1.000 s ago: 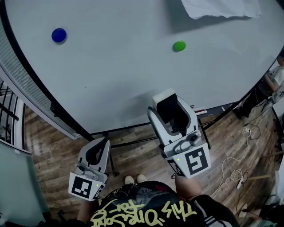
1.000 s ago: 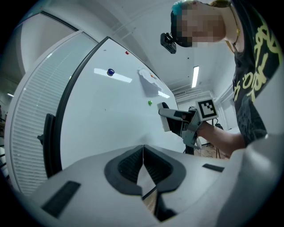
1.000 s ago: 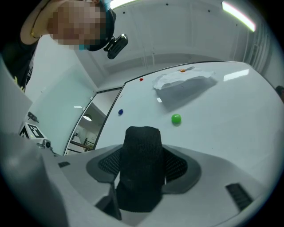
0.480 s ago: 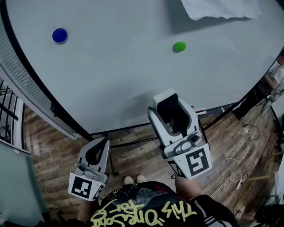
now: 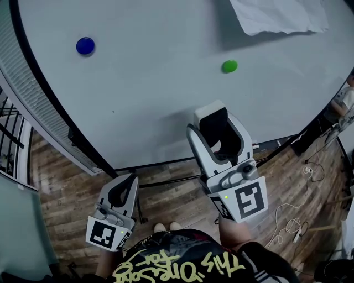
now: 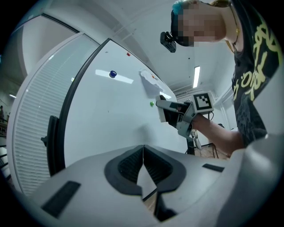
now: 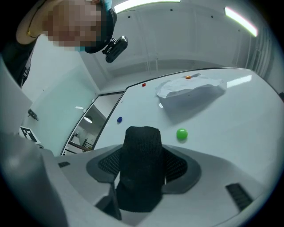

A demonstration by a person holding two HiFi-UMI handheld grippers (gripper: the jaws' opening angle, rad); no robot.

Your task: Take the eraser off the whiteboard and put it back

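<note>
My right gripper is shut on the black eraser, over the lower part of the whiteboard. In the right gripper view the eraser stands upright between the ribbed pads and fills the gap. From the left gripper view, the right gripper holds the eraser close to the board; I cannot tell if it touches. My left gripper hangs low at the left, below the board's edge. Its jaws are shut with nothing between them.
A green magnet and a blue magnet stick to the board. A crumpled white sheet hangs at the top right. The board's dark stand and loose cables are on the wooden floor below.
My right gripper has moved a little up the board toward the green magnet, still holding the eraser. The left gripper has stayed where it was.
</note>
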